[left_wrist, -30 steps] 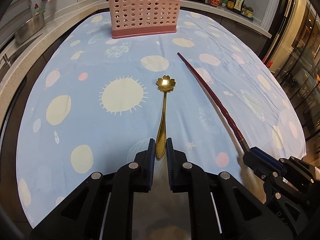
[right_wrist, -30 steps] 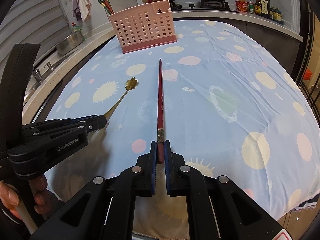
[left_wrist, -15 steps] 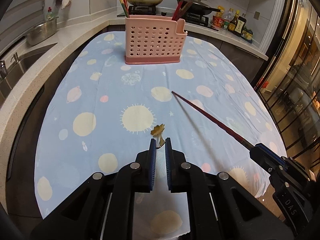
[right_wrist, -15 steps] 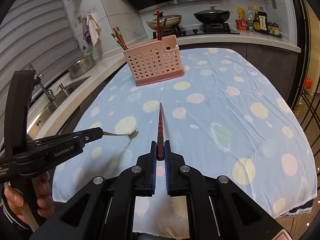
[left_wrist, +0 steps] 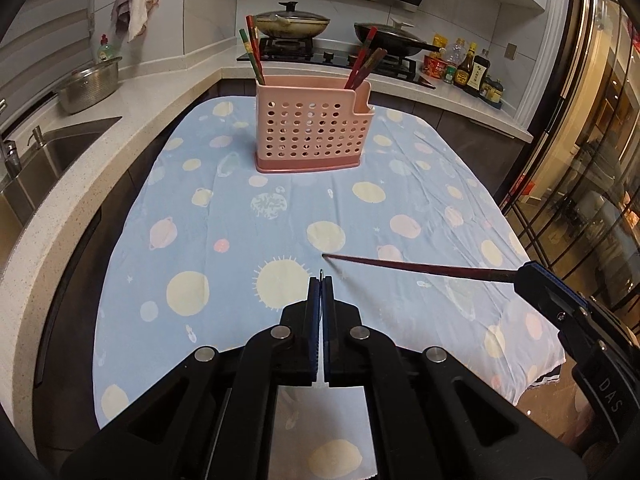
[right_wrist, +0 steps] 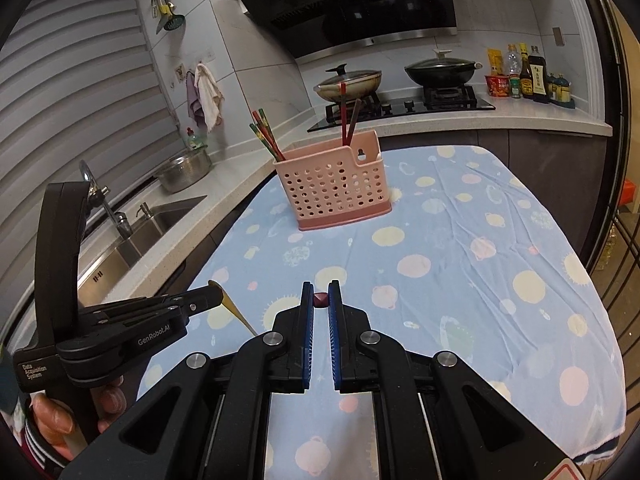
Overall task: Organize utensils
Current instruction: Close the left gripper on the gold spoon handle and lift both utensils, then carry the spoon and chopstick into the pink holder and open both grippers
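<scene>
My left gripper (left_wrist: 321, 280) is shut on the gold spoon (right_wrist: 236, 312), held above the blue tablecloth (left_wrist: 240, 240). In the left wrist view only the spoon's thin edge (left_wrist: 320, 274) shows between the tips; in the right wrist view its handle hangs down from the left gripper (right_wrist: 214, 298). My right gripper (right_wrist: 320, 300) is shut on the dark red chopstick (left_wrist: 420, 267), held in the air and seen end-on in its own view (right_wrist: 320, 300). The pink perforated utensil holder (left_wrist: 312, 132) stands at the table's far end with several chopsticks (left_wrist: 252, 52) in it.
A sink (right_wrist: 152, 220) and a steel bowl (left_wrist: 90, 84) are on the counter to the left. A stove with two pans (left_wrist: 292, 24) and sauce bottles (left_wrist: 468, 68) lie behind the holder. Glass doors (left_wrist: 580, 160) are at right.
Both grippers have risen off the table, lifting the spoon and the chopstick clear of the cloth. The spoon has tilted so its handle hangs down and the chopstick points forward.
</scene>
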`<action>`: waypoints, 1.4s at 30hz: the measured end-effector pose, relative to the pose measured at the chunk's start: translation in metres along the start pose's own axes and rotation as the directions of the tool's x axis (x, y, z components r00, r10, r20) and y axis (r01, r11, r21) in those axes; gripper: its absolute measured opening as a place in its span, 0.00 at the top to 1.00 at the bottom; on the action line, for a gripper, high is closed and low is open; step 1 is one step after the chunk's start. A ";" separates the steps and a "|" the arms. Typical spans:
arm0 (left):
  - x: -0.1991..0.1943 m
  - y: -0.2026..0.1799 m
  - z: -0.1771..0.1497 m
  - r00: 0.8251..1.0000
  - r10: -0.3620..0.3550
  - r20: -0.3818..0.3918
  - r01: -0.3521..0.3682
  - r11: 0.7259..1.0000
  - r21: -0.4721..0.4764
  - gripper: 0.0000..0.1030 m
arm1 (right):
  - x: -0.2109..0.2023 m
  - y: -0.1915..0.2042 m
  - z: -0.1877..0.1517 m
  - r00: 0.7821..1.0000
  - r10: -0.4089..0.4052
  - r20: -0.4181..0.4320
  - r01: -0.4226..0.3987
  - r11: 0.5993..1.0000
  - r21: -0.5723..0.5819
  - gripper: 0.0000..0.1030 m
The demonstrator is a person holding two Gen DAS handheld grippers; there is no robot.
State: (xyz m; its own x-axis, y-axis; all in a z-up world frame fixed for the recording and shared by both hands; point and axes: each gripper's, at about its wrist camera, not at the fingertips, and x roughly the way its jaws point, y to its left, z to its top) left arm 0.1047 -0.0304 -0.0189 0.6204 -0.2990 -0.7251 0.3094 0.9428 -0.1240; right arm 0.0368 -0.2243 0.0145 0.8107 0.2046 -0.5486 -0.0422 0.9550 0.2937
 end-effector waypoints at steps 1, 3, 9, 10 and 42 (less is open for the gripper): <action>-0.002 0.001 0.004 1.000 -0.001 0.005 0.001 1.000 -0.002 1.00 | -0.001 0.001 0.005 1.000 0.002 0.012 -0.002 1.000 -0.002 0.93; -0.005 0.003 0.011 1.000 -0.001 0.016 0.001 1.000 -0.007 1.00 | -0.003 0.003 0.015 0.999 0.005 0.034 -0.005 1.000 -0.006 0.93; -0.019 0.005 0.036 0.997 -0.001 0.071 0.001 1.000 -0.003 1.00 | -0.006 0.003 0.047 0.996 0.019 0.091 -0.018 1.000 -0.005 0.93; -0.022 0.005 0.040 0.997 -0.001 0.079 0.001 1.000 -0.001 1.00 | -0.006 0.003 0.052 0.995 0.020 0.100 -0.019 1.000 -0.006 0.93; -0.037 0.013 0.178 0.964 0.026 0.266 -0.032 0.999 0.021 0.99 | 0.040 0.017 0.194 0.962 0.066 0.266 -0.056 0.997 -0.045 0.93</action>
State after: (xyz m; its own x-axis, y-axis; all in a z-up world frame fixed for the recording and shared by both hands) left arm 0.2140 -0.0333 0.1271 0.7973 -0.3031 -0.5220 0.3041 0.9487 -0.0863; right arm 0.1822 -0.2411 0.1494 0.9321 0.2024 -0.3003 -0.1136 0.9508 0.2882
